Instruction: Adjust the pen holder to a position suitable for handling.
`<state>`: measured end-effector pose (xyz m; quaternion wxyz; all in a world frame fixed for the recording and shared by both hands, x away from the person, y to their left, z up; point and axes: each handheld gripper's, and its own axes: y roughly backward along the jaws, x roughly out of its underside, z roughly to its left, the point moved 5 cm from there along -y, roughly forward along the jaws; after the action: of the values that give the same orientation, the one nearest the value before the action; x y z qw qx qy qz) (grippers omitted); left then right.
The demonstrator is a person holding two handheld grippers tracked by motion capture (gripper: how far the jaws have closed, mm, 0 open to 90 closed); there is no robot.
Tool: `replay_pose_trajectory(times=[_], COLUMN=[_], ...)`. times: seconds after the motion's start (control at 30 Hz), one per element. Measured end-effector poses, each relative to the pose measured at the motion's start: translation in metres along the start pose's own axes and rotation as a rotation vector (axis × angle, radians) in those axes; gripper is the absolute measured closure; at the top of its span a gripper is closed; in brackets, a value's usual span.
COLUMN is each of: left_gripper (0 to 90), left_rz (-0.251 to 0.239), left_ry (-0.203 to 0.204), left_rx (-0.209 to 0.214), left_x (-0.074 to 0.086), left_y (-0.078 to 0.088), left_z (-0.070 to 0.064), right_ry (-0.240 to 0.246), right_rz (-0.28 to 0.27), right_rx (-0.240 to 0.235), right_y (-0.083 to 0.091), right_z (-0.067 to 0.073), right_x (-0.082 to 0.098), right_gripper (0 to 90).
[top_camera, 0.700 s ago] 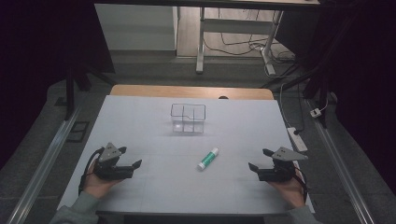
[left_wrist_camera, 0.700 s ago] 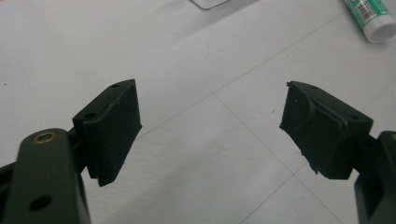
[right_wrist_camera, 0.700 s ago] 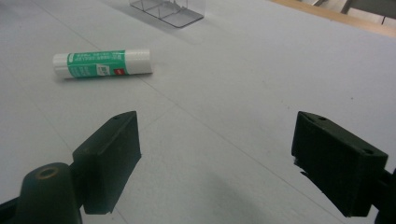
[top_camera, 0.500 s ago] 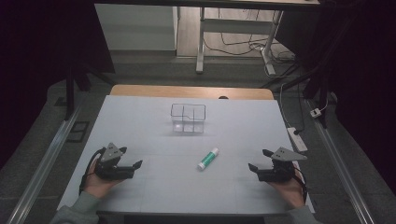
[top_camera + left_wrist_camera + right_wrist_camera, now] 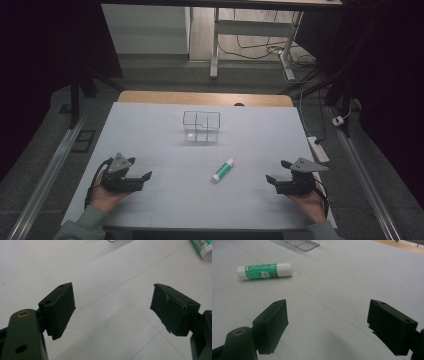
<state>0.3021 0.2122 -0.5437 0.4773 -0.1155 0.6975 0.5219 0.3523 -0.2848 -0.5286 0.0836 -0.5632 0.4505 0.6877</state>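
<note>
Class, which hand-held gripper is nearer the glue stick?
Right, narrowly. The right hand-held gripper sits to the right of the glue stick; the left hand-held gripper sits farther off, to its left.

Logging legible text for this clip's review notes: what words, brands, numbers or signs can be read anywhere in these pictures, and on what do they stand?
Green and white glue stick lying on the white table: white print on its green label, with a small red mark, too small and blurred to read.
Clear plastic divided box: no text seen.
Left gripper and right gripper, both open: no markings seen.
Nothing legible anywhere.
</note>
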Motion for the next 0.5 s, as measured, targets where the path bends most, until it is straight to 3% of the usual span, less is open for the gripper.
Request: replay_pose_trajectory(times=[0.5], left_gripper=[20.9], left_rz=[0.009], left_ry=[0.001], left_rx=[-0.014], left_x=[-0.0044], left_y=[-0.0069], left_z=[0.0044], right_ry=[-0.021], right_rz=[-0.002], right_rx=[-0.023], right_y=[-0.0015], right_z=[-0.0003], right_x=[0.0006], right_gripper=[17.4])
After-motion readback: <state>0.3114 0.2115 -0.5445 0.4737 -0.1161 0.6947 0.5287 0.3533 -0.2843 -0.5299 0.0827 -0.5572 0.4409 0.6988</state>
